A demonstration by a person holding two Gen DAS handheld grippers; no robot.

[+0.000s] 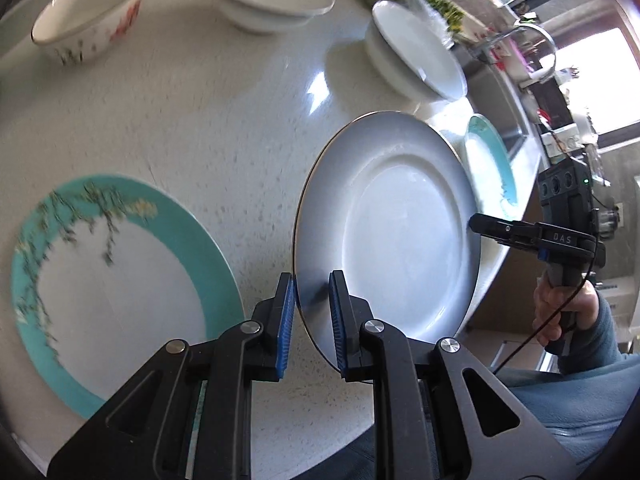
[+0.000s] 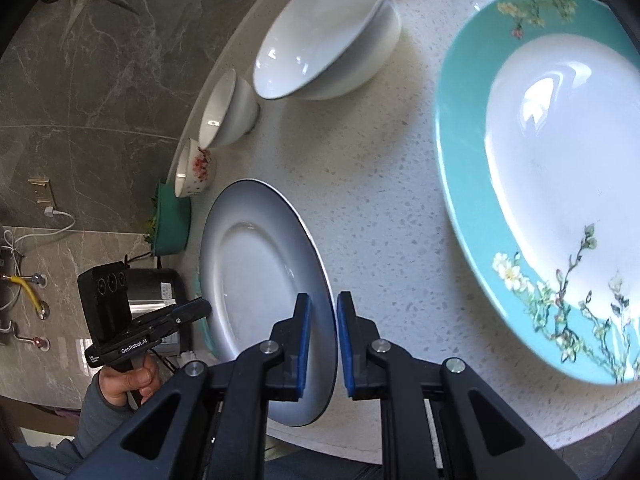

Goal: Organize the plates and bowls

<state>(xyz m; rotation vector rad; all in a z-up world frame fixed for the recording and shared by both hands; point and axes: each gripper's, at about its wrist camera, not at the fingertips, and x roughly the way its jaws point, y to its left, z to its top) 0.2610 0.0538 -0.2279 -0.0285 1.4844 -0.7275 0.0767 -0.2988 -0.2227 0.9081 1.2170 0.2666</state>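
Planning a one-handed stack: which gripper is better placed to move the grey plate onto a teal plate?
Likely right: left gripper and right gripper both straddle the grey plate, but a teal plate lies close beside the right.
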